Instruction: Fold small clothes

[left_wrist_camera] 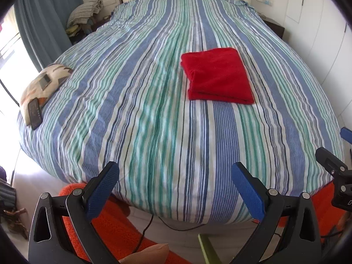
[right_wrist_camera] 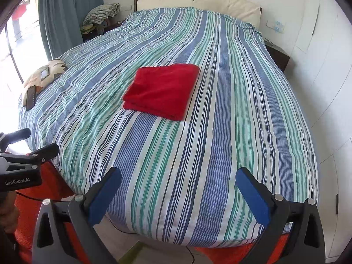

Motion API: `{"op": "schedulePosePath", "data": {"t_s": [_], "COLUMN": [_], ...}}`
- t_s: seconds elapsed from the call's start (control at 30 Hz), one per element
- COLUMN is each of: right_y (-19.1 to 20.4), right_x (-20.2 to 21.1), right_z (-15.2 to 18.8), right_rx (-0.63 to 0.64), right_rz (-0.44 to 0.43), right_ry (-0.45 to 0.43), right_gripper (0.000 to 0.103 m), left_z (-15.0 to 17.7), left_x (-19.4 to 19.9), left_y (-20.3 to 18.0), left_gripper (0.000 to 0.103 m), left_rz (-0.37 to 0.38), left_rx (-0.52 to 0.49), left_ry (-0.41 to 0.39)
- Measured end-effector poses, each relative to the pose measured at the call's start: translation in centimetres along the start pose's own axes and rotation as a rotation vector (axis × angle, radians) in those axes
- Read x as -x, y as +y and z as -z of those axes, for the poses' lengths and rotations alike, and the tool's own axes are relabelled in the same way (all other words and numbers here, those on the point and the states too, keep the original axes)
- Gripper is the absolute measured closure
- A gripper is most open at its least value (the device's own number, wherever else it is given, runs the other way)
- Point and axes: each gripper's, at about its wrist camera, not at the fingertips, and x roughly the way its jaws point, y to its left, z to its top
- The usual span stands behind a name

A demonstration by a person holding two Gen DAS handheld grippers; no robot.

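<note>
A red garment (left_wrist_camera: 217, 76) lies folded into a neat rectangle on the striped bed cover (left_wrist_camera: 154, 114), right of the bed's middle. It also shows in the right wrist view (right_wrist_camera: 161, 91). My left gripper (left_wrist_camera: 176, 176) is open and empty, held back over the foot of the bed, well short of the garment. My right gripper (right_wrist_camera: 178, 182) is open and empty, also at the foot of the bed. The right gripper's body shows at the left wrist view's right edge (left_wrist_camera: 336, 171). The left gripper's body shows at the right wrist view's left edge (right_wrist_camera: 22, 162).
A patterned cushion (left_wrist_camera: 44, 85) with a phone (left_wrist_camera: 34, 113) on it sits at the bed's left edge. An orange rug (left_wrist_camera: 114, 224) and a black cable (left_wrist_camera: 176, 225) lie on the floor below. White wardrobe doors (right_wrist_camera: 325, 88) stand on the right. A curtain (left_wrist_camera: 44, 17) hangs at the left.
</note>
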Motion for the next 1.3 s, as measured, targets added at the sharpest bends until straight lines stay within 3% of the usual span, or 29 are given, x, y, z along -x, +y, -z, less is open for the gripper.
{"op": "schedulePosePath", "data": {"t_s": [0.33, 1.3], "right_y": [0.2, -0.7], "right_x": [1.1, 0.4], "right_z": [-1.3, -1.3], "right_rx": [0.01, 0.0], "right_rz": [0.062, 0.102], "right_ry": [-0.048, 0.0], "right_gripper": [0.001, 0.001], "left_z": [-0.5, -0.9], "left_x": [-0.3, -0.5], "left_y": [-1.1, -1.7], "left_gripper": [0.0, 0.0], "left_rz": [-0.032, -0.046], "left_rx": [-0.029, -0.032], "left_ry": [-0.019, -0.008]}}
